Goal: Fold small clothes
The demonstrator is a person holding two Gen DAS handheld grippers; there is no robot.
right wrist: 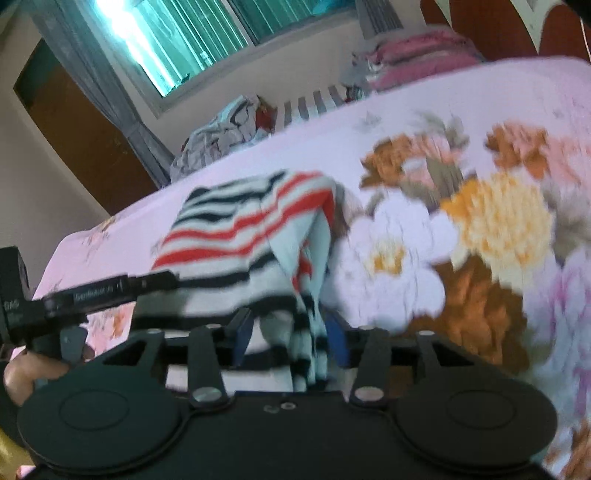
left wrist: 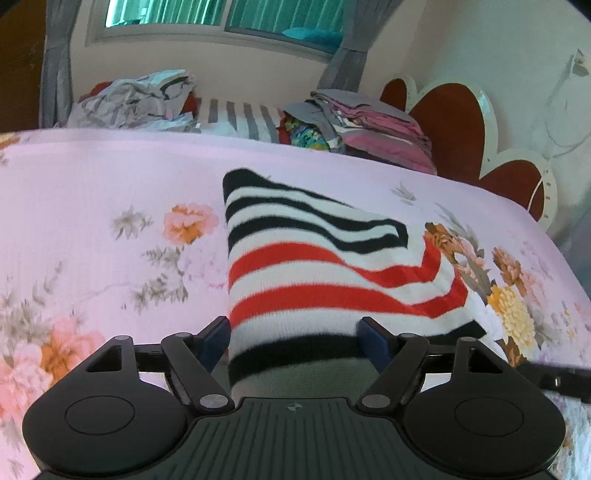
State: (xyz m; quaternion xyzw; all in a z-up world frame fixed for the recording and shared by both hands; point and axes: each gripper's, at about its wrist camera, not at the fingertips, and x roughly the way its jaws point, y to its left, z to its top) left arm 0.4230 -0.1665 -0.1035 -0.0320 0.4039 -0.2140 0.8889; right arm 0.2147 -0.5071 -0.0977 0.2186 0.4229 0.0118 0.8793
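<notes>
The striped garment (left wrist: 314, 266) lies partly folded mid-bed on the floral bedsheet (left wrist: 92, 192), its long axis running away from both grippers toward the far edge. The left gripper (left wrist: 295, 341) straddles its near hem, fingers spread, not pressing. The right gripper (right wrist: 290, 341), tilted downward, stands half-open around a bunched fold (right wrist: 310, 332); whether it grips I cannot tell.

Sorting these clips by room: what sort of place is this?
Most likely a bedroom: a bed with a floral sheet and scalloped headboard, a curtained window, and piles of clothes behind.
</notes>
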